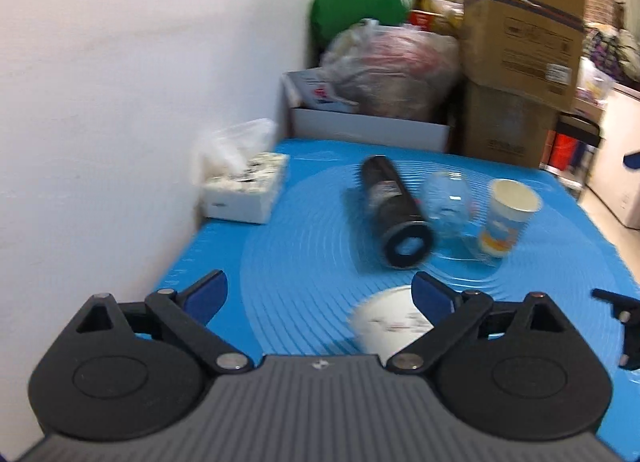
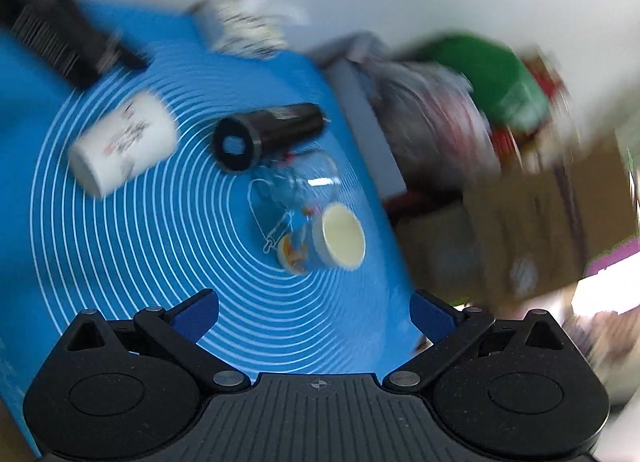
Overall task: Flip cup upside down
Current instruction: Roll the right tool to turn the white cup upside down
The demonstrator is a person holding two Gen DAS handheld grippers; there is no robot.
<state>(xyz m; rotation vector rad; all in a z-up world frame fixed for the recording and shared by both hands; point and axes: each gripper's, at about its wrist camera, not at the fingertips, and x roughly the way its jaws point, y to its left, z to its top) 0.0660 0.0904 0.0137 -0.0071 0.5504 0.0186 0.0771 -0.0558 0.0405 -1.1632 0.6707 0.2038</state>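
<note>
— What lies on the desk?

— On my blue ringed silicone mat [image 1: 280, 254]: an upright printed paper cup [image 1: 508, 217] toward the right edge, mouth up, just beside a clear glass [image 1: 448, 197] and a black ribbed cylinder [image 1: 396, 209] lying flat.

— And your fingers?

— My left gripper [image 1: 320, 294] and right gripper [image 2: 314, 314] both spread wide, holding nothing. A white cup [image 1: 392, 326] is partly hidden behind my left finger; blur smears its print.

Paper cup [image 1: 507, 217] [image 2: 326, 240]: cream inside, blue-and-orange print outside; upright, mouth up; on blue mat [image 1: 280, 254] near right edge.
</note>
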